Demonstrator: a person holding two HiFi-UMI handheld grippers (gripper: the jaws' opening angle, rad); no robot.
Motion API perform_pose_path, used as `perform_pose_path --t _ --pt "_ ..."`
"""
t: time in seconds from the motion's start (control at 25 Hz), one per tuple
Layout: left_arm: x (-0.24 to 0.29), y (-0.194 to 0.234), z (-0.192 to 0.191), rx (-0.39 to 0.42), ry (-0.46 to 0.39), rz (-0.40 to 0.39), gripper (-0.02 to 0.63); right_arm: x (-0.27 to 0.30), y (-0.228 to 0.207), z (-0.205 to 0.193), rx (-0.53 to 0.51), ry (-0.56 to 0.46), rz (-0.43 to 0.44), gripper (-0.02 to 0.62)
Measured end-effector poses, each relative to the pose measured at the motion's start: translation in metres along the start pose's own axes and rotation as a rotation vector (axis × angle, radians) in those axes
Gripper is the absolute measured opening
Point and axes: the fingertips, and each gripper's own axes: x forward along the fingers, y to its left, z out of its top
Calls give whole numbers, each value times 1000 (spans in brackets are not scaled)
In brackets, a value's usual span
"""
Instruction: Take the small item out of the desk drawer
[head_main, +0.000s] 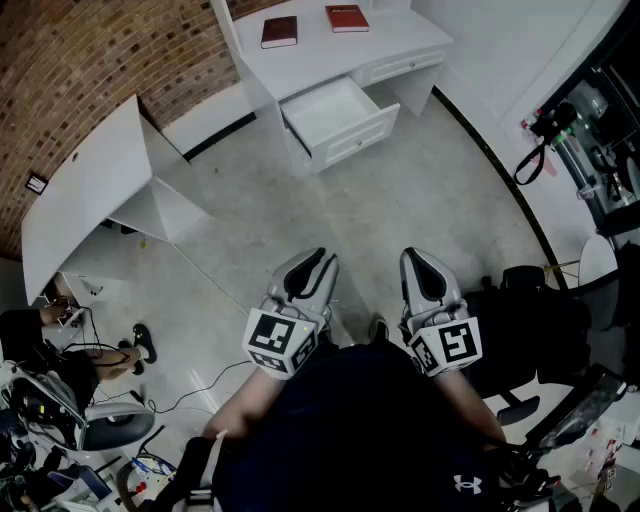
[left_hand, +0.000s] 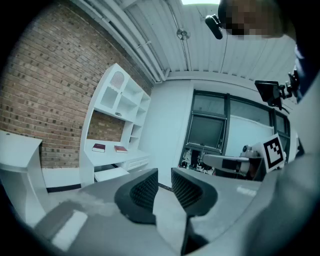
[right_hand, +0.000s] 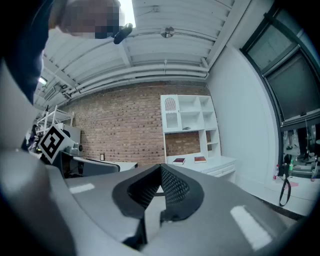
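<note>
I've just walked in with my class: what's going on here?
A person stands back from the white desk, holding a gripper in each hand near the body. The left gripper is slightly open, the right gripper shut, both empty. The desk drawer is pulled open; no small item shows in it from here.

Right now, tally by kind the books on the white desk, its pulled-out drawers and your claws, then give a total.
red books: 2
open drawer: 1
claws, left claw and right claw: 2
Total: 5
</note>
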Motion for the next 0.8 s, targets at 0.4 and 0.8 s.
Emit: perform_pose_path --t 0.4,0.8 --pt "16 -8 13 26 -8 5 91 1 -22 7 8 8 -5 1" --pt "0 32 8 13 -19 -24 91 13 -4 2 29 -5 -87 3"
